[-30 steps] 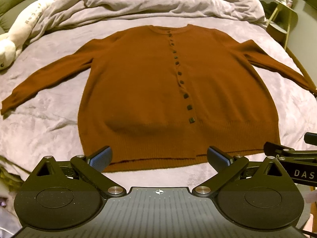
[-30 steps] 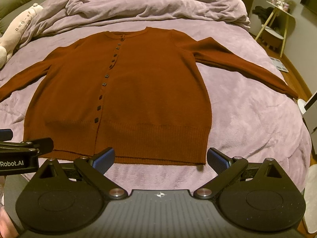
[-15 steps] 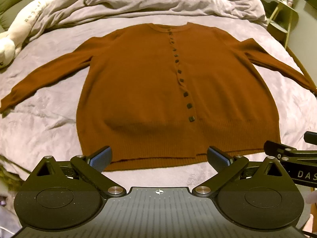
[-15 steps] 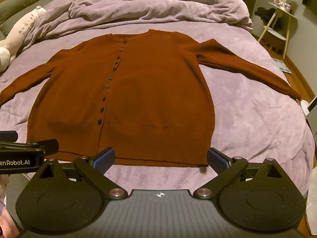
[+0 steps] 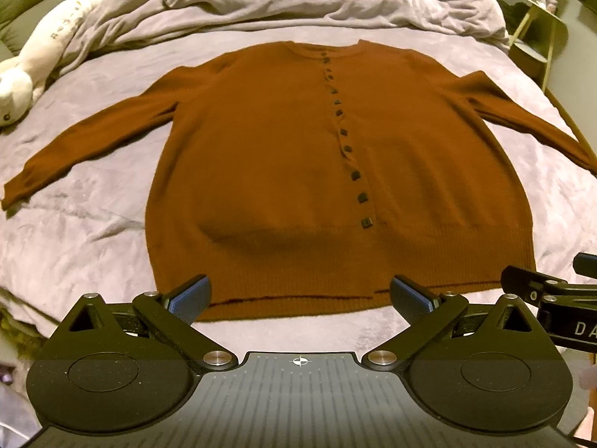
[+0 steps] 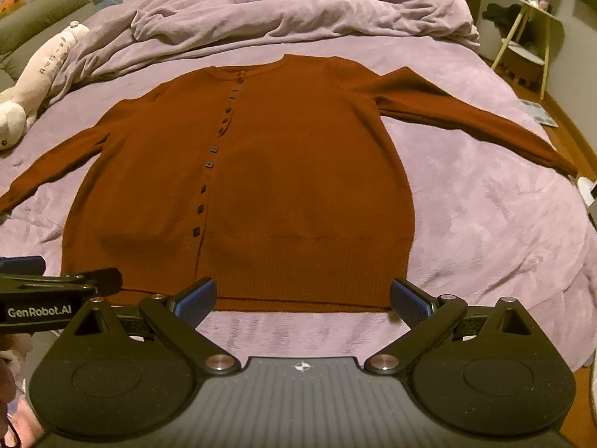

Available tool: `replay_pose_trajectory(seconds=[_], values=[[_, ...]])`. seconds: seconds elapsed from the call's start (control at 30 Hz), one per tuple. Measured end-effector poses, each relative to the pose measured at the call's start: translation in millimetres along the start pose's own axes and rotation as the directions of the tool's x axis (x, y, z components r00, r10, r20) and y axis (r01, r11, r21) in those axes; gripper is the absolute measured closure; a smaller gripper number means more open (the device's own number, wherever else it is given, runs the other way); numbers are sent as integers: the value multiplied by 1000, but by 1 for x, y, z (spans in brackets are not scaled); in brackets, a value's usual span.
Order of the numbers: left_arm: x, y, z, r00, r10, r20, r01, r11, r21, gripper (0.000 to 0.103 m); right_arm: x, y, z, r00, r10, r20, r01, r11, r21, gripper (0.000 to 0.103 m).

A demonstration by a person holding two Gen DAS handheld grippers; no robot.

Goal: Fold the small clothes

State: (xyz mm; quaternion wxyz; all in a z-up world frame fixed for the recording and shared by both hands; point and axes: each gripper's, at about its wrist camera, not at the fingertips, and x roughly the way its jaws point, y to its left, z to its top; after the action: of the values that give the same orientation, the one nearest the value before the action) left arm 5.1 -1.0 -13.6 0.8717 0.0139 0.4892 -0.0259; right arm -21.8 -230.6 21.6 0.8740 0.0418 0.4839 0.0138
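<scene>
A brown cardigan [image 5: 298, 171] lies flat and buttoned on the bed [image 5: 74, 231], sleeves spread out. The left gripper [image 5: 298, 295] and right gripper [image 6: 302, 298] hover just short of its hem (both spread wide, holding nothing).

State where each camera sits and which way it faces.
Left wrist: sits on the left tool near the cardigan's hem, facing up the bed; own open fingers show, the right tool at its right edge.
Right wrist: sits on the right tool, same heading, further right; own open fingers show, the left tool at its left edge.
Shared: cardigan, rumpled duvet, plush toy.
</scene>
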Motion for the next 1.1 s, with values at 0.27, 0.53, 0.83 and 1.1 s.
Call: replay_pose_trajectory(seconds=[0.27,0.53,0.83,1.1], values=[[6,-1,0,1000,20,3,-20,1000,-7,0,2,-6,-7,997,11,73,-10,1000,-8,4],[15,-1,-1,1000,-4,26,4,1000,-11,0,12,-14,-8,991,120,61,-122,992,32,4],[48,-7,4,998,34,50,-35,999,18,0,44,-90,9,973,150,175,-196,937,288,4],[92,-12,46,992,112,60,-111,994,-19,0,86,-290,56,921,-162,354,-165,661,732,36]])
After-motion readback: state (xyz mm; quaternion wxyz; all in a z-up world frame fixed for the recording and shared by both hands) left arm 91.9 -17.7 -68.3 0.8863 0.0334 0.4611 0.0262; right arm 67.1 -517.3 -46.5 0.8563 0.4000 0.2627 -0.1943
